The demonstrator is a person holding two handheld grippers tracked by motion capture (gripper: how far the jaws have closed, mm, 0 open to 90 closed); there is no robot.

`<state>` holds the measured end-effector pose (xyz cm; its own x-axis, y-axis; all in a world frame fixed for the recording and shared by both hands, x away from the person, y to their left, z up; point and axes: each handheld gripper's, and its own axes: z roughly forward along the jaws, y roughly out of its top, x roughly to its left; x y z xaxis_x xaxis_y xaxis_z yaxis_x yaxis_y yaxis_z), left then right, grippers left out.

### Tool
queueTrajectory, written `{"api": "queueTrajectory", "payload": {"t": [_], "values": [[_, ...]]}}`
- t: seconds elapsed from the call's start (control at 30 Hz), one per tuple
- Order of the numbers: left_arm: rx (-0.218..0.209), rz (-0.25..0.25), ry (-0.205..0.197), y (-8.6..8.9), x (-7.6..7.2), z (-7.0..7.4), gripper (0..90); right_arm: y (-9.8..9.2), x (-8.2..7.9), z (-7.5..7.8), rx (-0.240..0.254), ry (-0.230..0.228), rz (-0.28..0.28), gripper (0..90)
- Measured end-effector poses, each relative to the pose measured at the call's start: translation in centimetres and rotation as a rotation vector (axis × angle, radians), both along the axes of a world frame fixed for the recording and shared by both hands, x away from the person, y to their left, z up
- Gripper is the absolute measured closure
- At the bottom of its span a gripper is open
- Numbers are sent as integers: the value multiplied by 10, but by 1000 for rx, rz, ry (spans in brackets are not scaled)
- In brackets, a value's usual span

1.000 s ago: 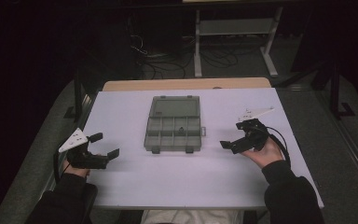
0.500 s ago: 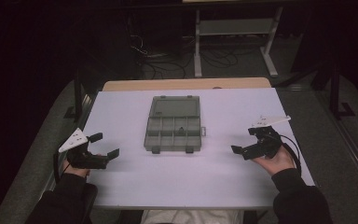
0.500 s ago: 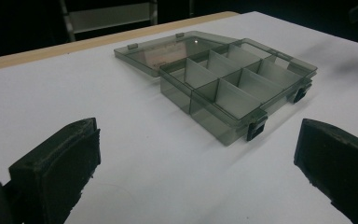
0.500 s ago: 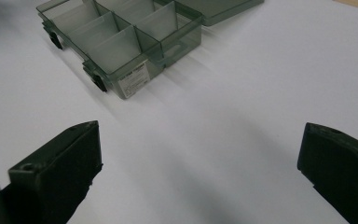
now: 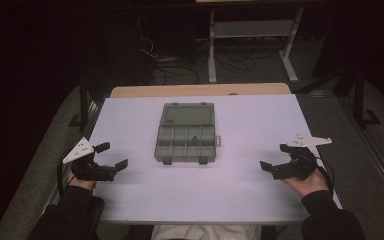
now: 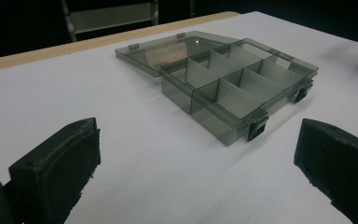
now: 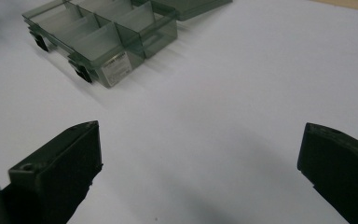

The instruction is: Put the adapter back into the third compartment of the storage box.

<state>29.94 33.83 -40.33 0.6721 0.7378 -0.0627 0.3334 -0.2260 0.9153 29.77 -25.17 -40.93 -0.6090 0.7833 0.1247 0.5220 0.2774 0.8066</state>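
Smoky-grey translucent plastic compartment box (image 5: pixel 186 132) lies mid-way on the white counter (image 5: pixel 240 190), lid folded flat behind, dividers bare apart from one small dark item. The left gripper (image 5: pixel 111 156) and right gripper (image 5: pixel 274 159) hover wide and empty, well apart from it. To close it well, I'd brace the tray's front latches (image 6: pixel 257 126) and lift the lid from its far edge.

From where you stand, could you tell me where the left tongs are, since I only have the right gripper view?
Observer: The left tongs are open, held near the left edge of the table, well apart from the organizer box.
Operator: Thank you. Is the box's lid fully open?
Observer: Yes, the lid lies flat on the table, on the far side of the compartments.
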Motion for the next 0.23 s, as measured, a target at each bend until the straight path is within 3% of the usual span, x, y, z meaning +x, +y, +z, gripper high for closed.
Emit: {"api": "queueTrajectory", "payload": {"t": [0.23], "values": [[-4, -3, -1, 0, 0, 0, 0, -4, -5, -4, 11, 7, -16, 0]]}}
